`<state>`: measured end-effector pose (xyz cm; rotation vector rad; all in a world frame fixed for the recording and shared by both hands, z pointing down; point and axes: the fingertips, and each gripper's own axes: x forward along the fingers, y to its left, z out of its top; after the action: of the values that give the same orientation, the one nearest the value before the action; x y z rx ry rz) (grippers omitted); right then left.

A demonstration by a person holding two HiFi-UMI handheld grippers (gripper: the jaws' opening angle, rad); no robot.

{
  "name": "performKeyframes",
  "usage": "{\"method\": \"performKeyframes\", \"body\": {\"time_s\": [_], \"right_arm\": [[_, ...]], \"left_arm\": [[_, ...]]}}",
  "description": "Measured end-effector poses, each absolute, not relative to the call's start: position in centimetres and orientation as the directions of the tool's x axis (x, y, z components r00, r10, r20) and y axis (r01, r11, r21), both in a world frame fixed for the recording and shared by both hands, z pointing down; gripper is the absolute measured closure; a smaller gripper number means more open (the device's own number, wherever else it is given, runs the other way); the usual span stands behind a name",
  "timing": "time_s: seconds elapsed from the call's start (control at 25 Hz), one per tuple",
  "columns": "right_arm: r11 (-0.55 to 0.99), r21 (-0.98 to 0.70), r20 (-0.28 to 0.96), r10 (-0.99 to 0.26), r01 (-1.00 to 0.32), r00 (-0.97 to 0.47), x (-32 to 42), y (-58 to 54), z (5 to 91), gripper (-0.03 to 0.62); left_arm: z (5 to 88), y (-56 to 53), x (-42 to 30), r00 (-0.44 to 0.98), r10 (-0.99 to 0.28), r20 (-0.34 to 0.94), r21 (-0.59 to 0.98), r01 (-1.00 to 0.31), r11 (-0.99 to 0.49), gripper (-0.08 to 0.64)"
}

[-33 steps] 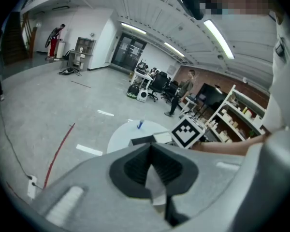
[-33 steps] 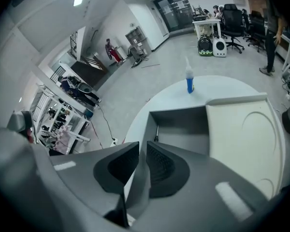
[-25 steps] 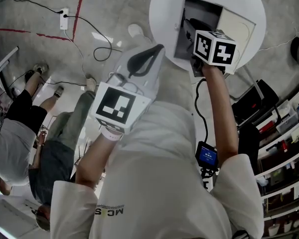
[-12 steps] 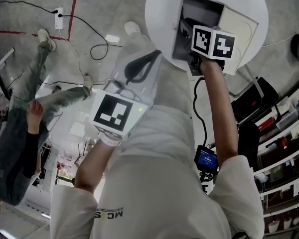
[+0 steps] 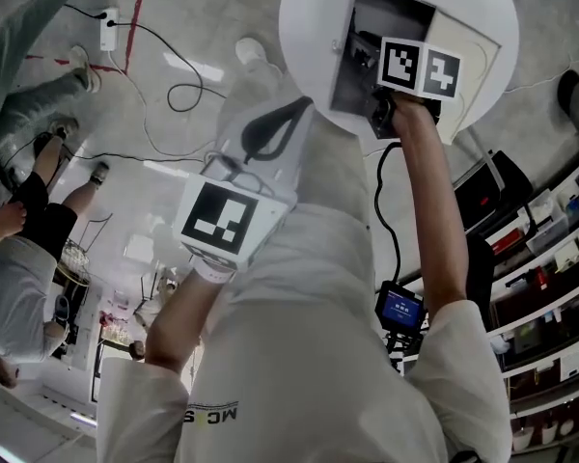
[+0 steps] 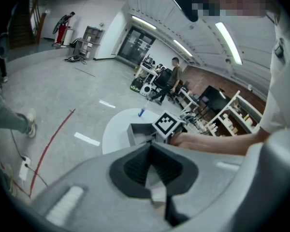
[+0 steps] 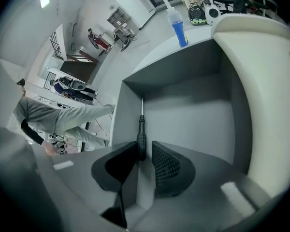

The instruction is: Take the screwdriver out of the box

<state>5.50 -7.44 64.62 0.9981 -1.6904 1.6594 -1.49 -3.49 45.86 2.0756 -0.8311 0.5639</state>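
A grey open box (image 5: 350, 66) with a cream lid (image 5: 468, 46) stands on a round white table (image 5: 309, 17). In the right gripper view, a black-handled screwdriver (image 7: 141, 138) lies along the box's left wall (image 7: 128, 115), shaft pointing away. My right gripper (image 7: 144, 151) is down inside the box, open, its jaws either side of the handle with a small gap on the right. In the head view the right gripper (image 5: 367, 51) hides the screwdriver. My left gripper (image 5: 307, 96) hangs short of the table, shut and empty; its own view shows the left gripper (image 6: 150, 145) facing the box (image 6: 137, 132).
A blue bottle (image 7: 179, 30) stands on the table beyond the box. People walk on the floor at the left, near cables and a power strip (image 5: 108, 35). Shelving (image 5: 550, 287) lines the right side. A small screen device (image 5: 400, 309) hangs at my waist.
My right gripper has pushed a little further into the box. The left gripper has stayed put. The people at the left have walked about.
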Motion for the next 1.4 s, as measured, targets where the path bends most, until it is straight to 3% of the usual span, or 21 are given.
{"method": "performKeyframes", "body": {"time_s": [0.72, 1.4], "right_arm": [[-0.013, -0.609, 0.79, -0.096, -0.793, -0.605, 4.8, -7.3, 65.0, 0.526], [-0.038, -0.59, 0.8, -0.164, -0.807, -0.577, 5.4, -8.0, 63.8, 0.528]], "left_arm": [[46.2, -2.9, -0.7, 0.689, -0.366, 0.625, 0.532, -0.72, -0.446, 0.558], [44.9, -3.0, -0.8, 0.682, -0.383, 0.623, 0.509, -0.725, -0.464, 0.558]]}}
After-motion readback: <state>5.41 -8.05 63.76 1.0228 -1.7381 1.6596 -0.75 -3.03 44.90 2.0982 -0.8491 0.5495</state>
